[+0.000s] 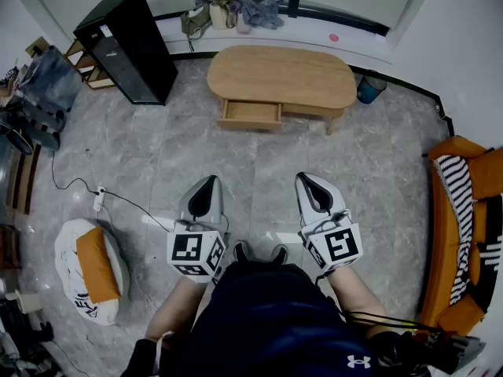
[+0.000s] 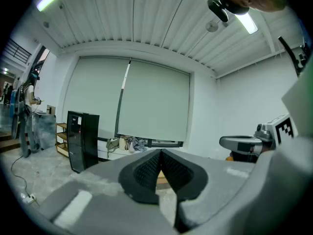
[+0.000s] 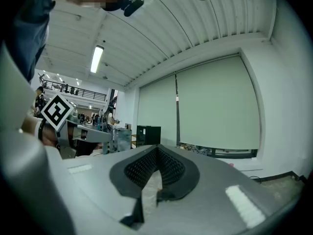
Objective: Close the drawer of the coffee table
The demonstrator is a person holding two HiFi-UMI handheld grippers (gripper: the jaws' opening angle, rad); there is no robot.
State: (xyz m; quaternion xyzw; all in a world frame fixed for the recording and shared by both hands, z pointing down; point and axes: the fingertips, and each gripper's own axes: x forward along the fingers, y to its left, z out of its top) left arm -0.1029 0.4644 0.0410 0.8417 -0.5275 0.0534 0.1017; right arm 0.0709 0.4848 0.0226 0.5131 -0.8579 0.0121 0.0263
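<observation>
Wooden drawer, pulled out of the near long side of the coffee table, under the left part of its top. Front panel facing the person, open box showing from above, slide axis running from the table toward the grippers. Oval wooden table top, long axis left to right across the head view, crosswise to the drawer's travel. Table set at the far side of the grey stone floor, close before the window ledge. Drawer well apart from both grippers, bare floor between. Left gripper clenched, ribbed pads pressed together on nothing, nose pointed toward the table. Right gripper likewise clenched and empty, held beside the left. Black cabinet left of the table. Blue bin near its right end. Bags on the ledge. Orange sofa at the right edge. White-and-orange cushion on the floor at the left.
</observation>
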